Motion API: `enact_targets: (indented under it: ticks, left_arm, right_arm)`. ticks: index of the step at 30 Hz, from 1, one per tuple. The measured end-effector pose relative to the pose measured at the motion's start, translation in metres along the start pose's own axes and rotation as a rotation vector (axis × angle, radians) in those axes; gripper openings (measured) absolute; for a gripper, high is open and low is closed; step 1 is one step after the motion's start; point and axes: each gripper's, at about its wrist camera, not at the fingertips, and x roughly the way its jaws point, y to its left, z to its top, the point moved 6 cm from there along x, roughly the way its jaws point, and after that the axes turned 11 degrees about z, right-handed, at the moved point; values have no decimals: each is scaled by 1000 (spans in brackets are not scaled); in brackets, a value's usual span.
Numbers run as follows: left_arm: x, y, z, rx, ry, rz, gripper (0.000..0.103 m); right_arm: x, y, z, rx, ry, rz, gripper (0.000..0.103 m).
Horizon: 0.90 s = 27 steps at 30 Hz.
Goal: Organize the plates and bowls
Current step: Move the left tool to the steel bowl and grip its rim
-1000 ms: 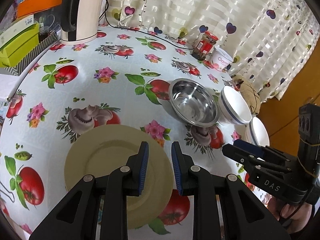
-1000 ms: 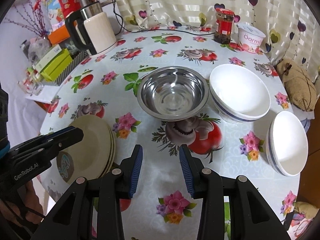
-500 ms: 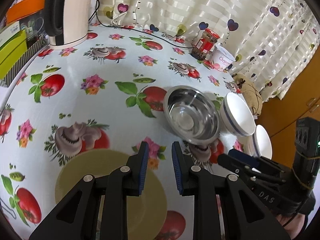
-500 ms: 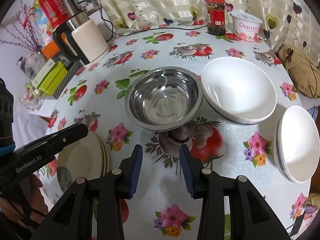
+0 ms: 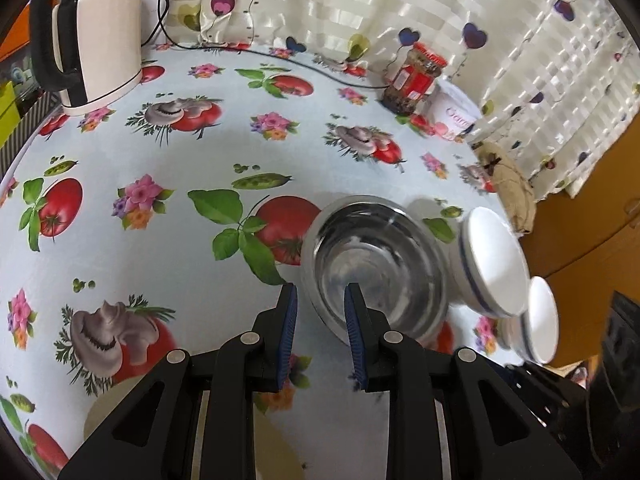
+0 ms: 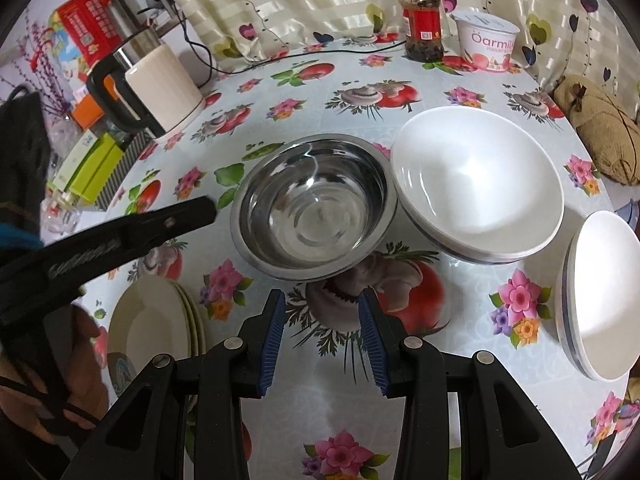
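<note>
Straddling the shiny round steel bowl's 7 o'clock rim, the left gripper is hanging spread and empty, seemingly lining up a rim pinch.

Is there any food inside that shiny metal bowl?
No, the metal bowl is empty; its bare, shiny bottom shows clearly in the right wrist view.

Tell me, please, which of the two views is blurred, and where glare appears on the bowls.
Left wrist view: motion blur smears the steel bowl and the white bowls. Right wrist view: mostly sharp; soft glare sits inside the large white bowl, bright streaks inside the steel bowl. Both views bend the table's edge.
</note>
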Motion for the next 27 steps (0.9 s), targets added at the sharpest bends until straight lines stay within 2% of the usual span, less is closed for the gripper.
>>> enact_targets:
  ticks: [12, 15, 27]
  left_arm:
    - [32, -4, -8, 8, 92, 62, 25]
    - [32, -6, -12, 23, 99, 70, 20]
    - [14, -15, -47, 103, 148, 61, 19]
  right_arm:
    - [0, -11, -3, 15, 5, 9, 38]
    - [-2, -13, -4, 18, 5, 9, 38]
    - [-20, -18, -13, 12, -10, -4, 38]
